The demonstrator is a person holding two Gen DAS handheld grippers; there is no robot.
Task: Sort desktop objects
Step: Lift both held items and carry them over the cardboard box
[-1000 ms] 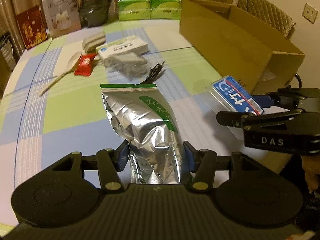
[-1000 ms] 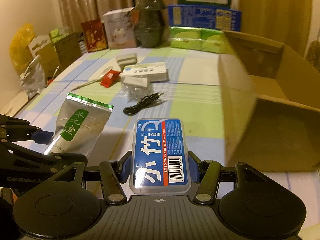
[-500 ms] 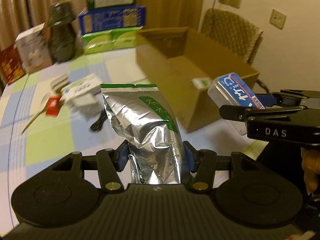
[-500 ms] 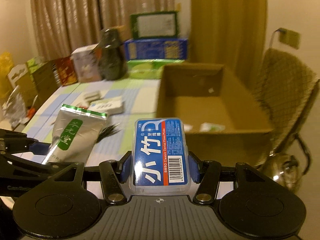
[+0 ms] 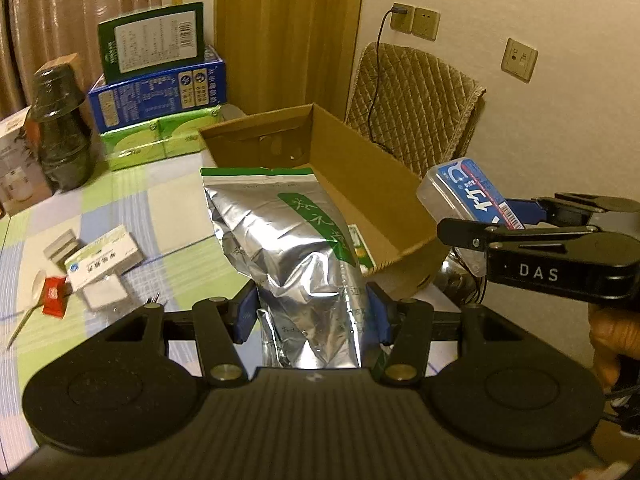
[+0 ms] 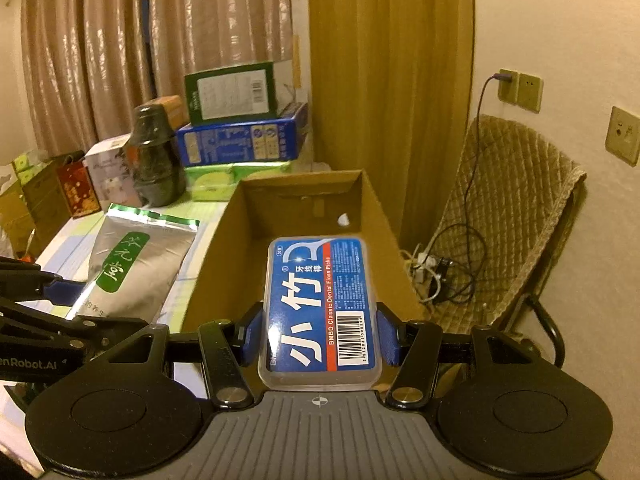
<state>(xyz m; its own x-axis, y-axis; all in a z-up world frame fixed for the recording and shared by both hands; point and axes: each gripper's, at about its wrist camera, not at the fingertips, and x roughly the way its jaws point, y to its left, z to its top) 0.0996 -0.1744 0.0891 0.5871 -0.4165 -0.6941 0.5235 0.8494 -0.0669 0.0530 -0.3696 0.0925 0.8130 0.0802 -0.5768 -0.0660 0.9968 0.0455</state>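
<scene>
My left gripper (image 5: 312, 316) is shut on a silver foil pouch (image 5: 288, 248) with a green label, held up in front of the near end of an open cardboard box (image 5: 380, 184). My right gripper (image 6: 320, 336) is shut on a clear floss-pick case (image 6: 320, 304) with a blue label, raised over the near edge of the same box (image 6: 304, 216). In the left wrist view the case (image 5: 468, 196) and right gripper (image 5: 520, 232) hang at the box's right corner. In the right wrist view the pouch (image 6: 136, 268) shows to the left.
Lying on the checked tablecloth (image 5: 132, 200) are a white medicine box (image 5: 104, 260), a red sachet (image 5: 54, 294) and a spoon (image 5: 34, 292). Stacked boxes (image 5: 156, 84) and a dark jar (image 5: 60, 140) stand at the back. A quilted chair (image 5: 412, 108) stands beyond the box.
Both grippers have swung right and upward from over the table to the cardboard box, each still holding its object. The box interior now fills the middle of both views.
</scene>
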